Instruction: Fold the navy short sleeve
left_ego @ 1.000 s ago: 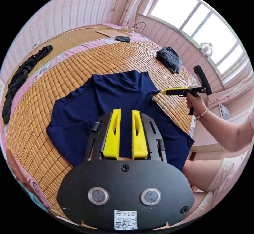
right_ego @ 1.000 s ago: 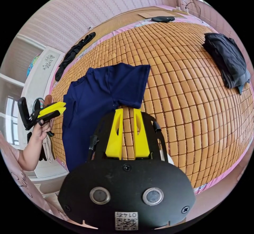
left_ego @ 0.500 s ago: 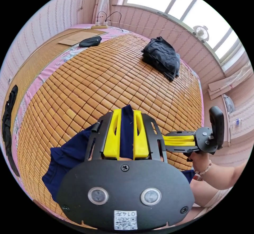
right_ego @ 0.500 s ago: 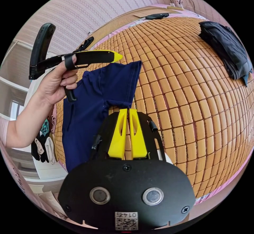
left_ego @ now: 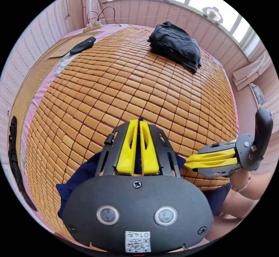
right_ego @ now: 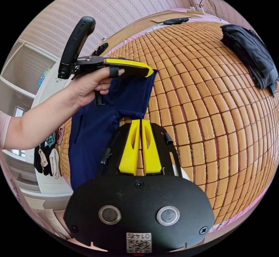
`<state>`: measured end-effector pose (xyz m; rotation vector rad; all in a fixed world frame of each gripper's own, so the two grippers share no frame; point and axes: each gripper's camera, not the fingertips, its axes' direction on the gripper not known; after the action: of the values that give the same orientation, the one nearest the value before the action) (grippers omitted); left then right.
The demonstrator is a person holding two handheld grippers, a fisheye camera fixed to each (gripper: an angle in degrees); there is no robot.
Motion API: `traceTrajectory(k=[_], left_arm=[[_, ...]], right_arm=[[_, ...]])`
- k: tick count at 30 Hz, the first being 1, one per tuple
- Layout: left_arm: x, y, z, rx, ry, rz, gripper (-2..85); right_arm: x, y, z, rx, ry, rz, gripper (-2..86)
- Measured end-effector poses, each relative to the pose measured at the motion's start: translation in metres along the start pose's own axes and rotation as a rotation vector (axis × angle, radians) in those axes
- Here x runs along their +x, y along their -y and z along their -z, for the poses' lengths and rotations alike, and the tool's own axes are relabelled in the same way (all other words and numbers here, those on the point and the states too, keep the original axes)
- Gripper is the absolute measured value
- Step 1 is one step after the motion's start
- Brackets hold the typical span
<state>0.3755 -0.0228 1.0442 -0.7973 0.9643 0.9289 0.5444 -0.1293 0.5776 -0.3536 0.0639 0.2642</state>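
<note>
Navy short-sleeve cotton shirt (right_ego: 96,123) at near edge of bamboo-mat bed (right_ego: 203,100); left gripper (left_ego: 139,124) and right gripper (right_ego: 141,124), jaws pinching its hem; fold starting, next likely carrying hem across.

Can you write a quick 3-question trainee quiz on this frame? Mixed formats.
1. True or false: the left gripper has its jaws closed on the navy shirt.
2. Multiple choice: the dark pile of clothes lies on A) the floor, B) the bamboo mat, C) the windowsill.
3. Fill in: in the right gripper view, the right gripper is at the shirt's ____ edge, next to bare mat.

Key: 1 true; 2 B; 3 sleeve.
</note>
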Motion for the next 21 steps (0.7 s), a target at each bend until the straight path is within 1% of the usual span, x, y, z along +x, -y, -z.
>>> traceTrajectory(k=[2, 3, 5, 7, 9, 11, 12, 14, 17, 21], left_arm=[[-0.013, -0.017, 0.028, 0.112, 0.004, 0.058, -0.7], [-0.016, -0.022, 0.038, 0.141, 0.0, 0.076, -0.8], [-0.032, -0.057, 0.079, 0.237, 0.01, 0.162, -0.9], [-0.041, -0.092, 0.104, 0.279, -0.011, 0.226, -0.9], [-0.043, -0.128, 0.116, 0.274, -0.044, 0.28, -0.9], [-0.037, -0.176, 0.112, 0.21, 0.005, 0.34, -0.9], [-0.035, -0.188, 0.109, 0.198, 0.018, 0.354, -0.9], [-0.033, -0.232, 0.093, 0.131, -0.028, 0.458, -0.9], [-0.032, -0.265, 0.086, 0.122, -0.021, 0.563, -0.9], [-0.038, -0.28, 0.084, 0.161, -0.054, 0.612, -0.9]], right_arm=[[-0.005, 0.0, 0.01, 0.04, -0.001, 0.028, 0.7], [-0.008, 0.0, 0.014, 0.058, 0.005, 0.044, 0.6], [-0.023, 0.002, 0.029, 0.117, 0.064, 0.127, 0.4], [-0.034, 0.003, 0.033, 0.124, 0.134, 0.193, 0.2], [-0.043, 0.002, 0.027, 0.087, 0.193, 0.244, 0.1], [-0.051, -0.004, 0.006, -0.05, 0.211, 0.275, 0.1], [-0.052, -0.006, 0.001, -0.082, 0.222, 0.281, 0.1], [-0.056, -0.013, -0.006, -0.154, 0.244, 0.289, 0.6], [-0.061, -0.011, -0.003, -0.161, 0.181, 0.314, 2.1], [-0.073, 0.013, -0.008, -0.142, 0.119, 0.344, 8.1]])
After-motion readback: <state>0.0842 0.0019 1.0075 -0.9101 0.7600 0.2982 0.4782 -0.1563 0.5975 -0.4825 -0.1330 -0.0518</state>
